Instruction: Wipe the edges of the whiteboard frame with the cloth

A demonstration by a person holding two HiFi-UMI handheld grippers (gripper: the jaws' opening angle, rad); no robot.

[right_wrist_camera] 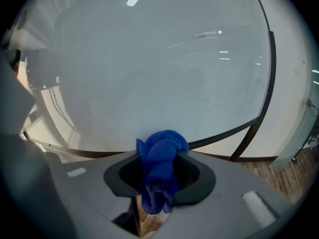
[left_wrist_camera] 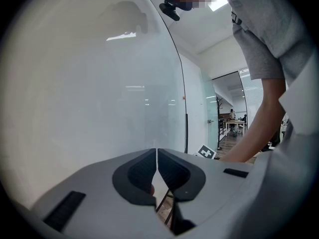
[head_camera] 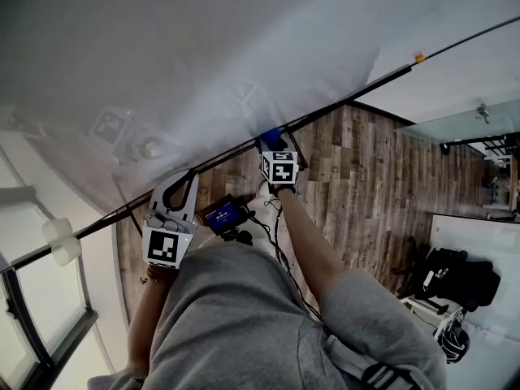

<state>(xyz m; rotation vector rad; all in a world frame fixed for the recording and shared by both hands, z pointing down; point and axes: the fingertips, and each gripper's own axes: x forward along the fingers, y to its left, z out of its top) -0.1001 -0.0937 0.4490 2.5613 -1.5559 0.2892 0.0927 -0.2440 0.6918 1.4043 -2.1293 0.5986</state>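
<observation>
- Right gripper (head_camera: 276, 154) is up at the board in the head view, clamped on a blue cloth (head_camera: 267, 140), and that cloth sits right on the dark frame (head_camera: 382, 80) of the whiteboard (head_camera: 203, 55).
- Same view: the frame runs as one long diagonal line, from low on the left to high on the right, and the cloth's bunched end points up into it.
- Left gripper (head_camera: 183, 187) is lower along that same edge, its tips at the frame line, with wooden floor (head_camera: 366, 169) beyond.
- Over to the left gripper view: left gripper (left_wrist_camera: 157, 156) has its jaws pressed together, and nothing sits between them.
- Ahead of it spreads the pale whiteboard (left_wrist_camera: 89, 83), its thin dark frame (left_wrist_camera: 182, 93) curving down the right side.
- The person's arm (left_wrist_camera: 259, 128) reaches across at the right, and a marker cube (left_wrist_camera: 207, 152) peeks over the jaw housing.
- Now the right gripper view: right gripper (right_wrist_camera: 160, 158) is clenched on the cloth (right_wrist_camera: 162, 146).
- The cloth's long axis runs along the jaws. Its rounded head pokes out forward, meeting the lower frame (right_wrist_camera: 224, 133), and a ragged tail hangs back through the gap.
- The frame's bottom and side edges join at a corner off to the right, well apart from the cloth, with the whiteboard (right_wrist_camera: 149, 59) filling the view above.
</observation>
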